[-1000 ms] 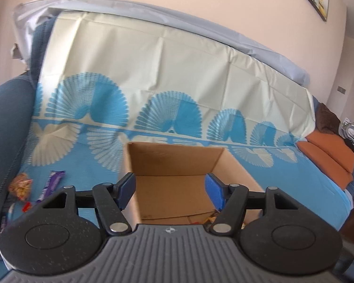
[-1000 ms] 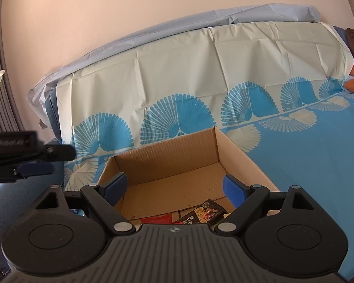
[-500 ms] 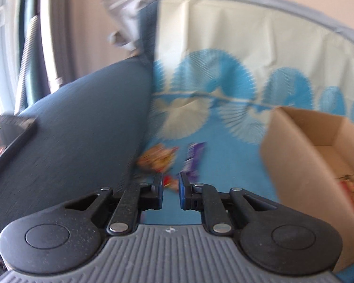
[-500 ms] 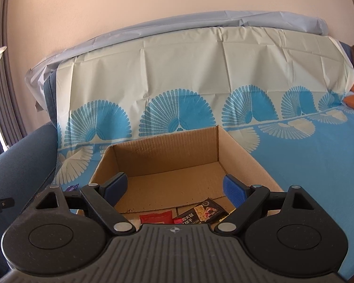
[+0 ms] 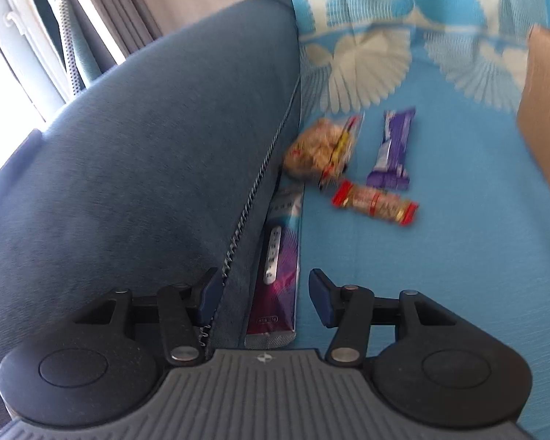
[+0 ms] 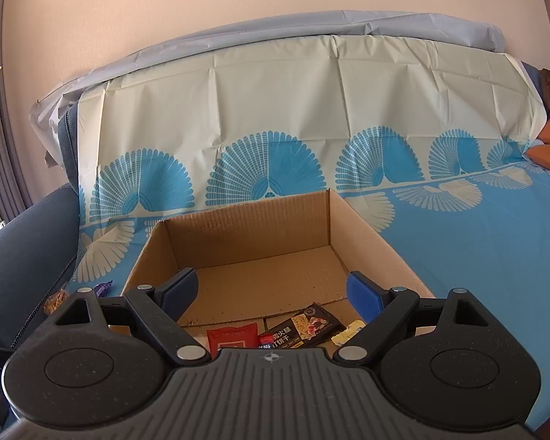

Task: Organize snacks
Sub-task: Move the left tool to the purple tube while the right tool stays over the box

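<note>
Roughly half done, I judge. Four snacks are not yet boxed: a long purple packet [image 5: 280, 256] wedged against the blue sofa arm [image 5: 146, 154], a clear bag of golden pieces [image 5: 321, 148], a red-ended bar [image 5: 376, 202] and a purple bar [image 5: 393, 148], all on the fan-print cover [image 5: 403, 256] (blurred, so labels are unreadable). The left hand-held gripper [image 5: 264, 295] hangs released and empty over the long packet. Further right, the cardboard box [image 6: 370, 227] already holds a red packet [image 6: 232, 335], a dark packet [image 6: 306, 326] and a yellow piece [image 6: 348, 331]; the right hand-held gripper [image 6: 273, 295] waits spread, holding nothing, above it.
</note>
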Demonstrator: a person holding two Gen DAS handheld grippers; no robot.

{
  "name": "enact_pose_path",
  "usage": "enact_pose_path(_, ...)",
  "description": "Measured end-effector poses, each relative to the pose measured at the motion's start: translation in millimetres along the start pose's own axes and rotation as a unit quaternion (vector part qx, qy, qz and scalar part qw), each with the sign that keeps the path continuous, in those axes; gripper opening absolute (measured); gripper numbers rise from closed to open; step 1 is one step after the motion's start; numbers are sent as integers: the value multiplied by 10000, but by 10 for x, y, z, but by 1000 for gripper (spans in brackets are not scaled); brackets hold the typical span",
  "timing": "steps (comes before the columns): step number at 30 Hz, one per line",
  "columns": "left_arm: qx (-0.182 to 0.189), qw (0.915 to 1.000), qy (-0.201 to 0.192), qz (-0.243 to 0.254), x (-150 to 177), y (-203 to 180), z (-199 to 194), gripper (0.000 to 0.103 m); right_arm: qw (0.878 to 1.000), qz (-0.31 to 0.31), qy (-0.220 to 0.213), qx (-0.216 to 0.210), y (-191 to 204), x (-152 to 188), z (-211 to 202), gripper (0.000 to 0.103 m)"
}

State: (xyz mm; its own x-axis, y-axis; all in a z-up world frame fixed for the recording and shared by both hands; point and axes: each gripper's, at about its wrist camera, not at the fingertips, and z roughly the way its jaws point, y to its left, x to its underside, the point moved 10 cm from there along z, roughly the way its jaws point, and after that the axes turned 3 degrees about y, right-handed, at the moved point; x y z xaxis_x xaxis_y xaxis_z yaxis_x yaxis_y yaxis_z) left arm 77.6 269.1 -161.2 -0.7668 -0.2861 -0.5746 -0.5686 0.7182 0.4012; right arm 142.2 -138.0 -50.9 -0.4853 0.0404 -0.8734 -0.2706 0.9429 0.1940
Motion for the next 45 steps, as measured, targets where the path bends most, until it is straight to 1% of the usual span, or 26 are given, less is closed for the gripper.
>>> enact_pose_path(2,-124,9998,132,59,19,-5,67,53,10000,8,19,6,-5,0,5,89)
enact_pose_path(3,-184,9996,221,81,33,-4,102,48,10000,11,28,8,-8,3,4,89)
enact_pose_path(4,-238,9992,313,77,42,5,136,41,10000,12,38,9,-10,4,7,89)
enact_pose_path(5,-280,9987,435,42,63,29,177,36,10000,17,48,17,-1,1,11,89)
enact_pose_path(6,-276,9981,555,-17,80,45,210,30,10000,20,56,21,1,0,14,89)
enact_pose_path(9,-83,9973,710,-162,93,74,265,14,10000,9,66,36,3,2,13,89)
enact_pose_path(11,9,9975,671,-203,94,90,241,6,10000,-5,63,44,7,2,9,89)
enact_pose_path(12,69,9979,606,-220,88,101,209,0,10000,-1,62,45,6,1,9,89)
enact_pose_path(16,500,9979,338,-228,81,96,29,0,10000,36,51,67,-1,-1,-4,89)
enact_pose_path(19,827,9958,302,-266,92,92,-54,0,9999,54,54,76,-7,2,-2,89)
enact_pose_path(21,840,9956,290,-291,106,134,-89,0,9999,54,51,75,-6,2,0,89)
enact_pose_path(23,629,9969,403,-265,110,132,-48,3,9999,50,53,75,-5,2,0,89)
enact_pose_path(24,517,9974,451,-214,99,118,-10,18,9999,41,53,76,-2,0,2,89)
enact_pose_path(25,409,9980,451,-139,86,97,-4,40,10000,26,53,78,2,-3,5,89)
enact_pose_path(26,316,9986,414,-36,70,62,-7,42,10000,7,52,80,4,-5,5,89)
enact_pose_path(28,-10,9990,388,214,78,20,-9,44,10000,12,57,81,0,-5,6,89)
enact_pose_path(30,-235,9983,448,297,85,8,35,44,9999,67,72,85,-12,4,3,90)
enact_pose_path(33,-368,9974,530,336,99,8,128,43,9998,150,86,90,-38,9,4,90)
enact_pose_path(35,-432,9970,537,345,99,20,150,40,9998,152,87,89,-39,11,5,90)
enact_pose_path(37,-489,9965,575,350,97,12,227,32,9998,135,86,87,-45,10,4,90)
enact_pose_path(38,-482,9964,619,320,99,20,255,31,9998,129,87,87,-46,9,4,90)
enact_pose_path(40,-407,9965,682,271,92,27,299,21,9999,118,86,89,-52,12,3,90)
enact_pose_path(42,-358,9967,694,236,95,40,307,17,9998,128,83,94,-56,13,1,90)
enact_pose_path(43,-326,9969,688,178,101,55,312,12,9998,132,82,94,-56,15,1,90)
enact_pose_path(45,-222,9978,618,31,93,93,273,8,9998,142,79,98,-56,16,0,90)
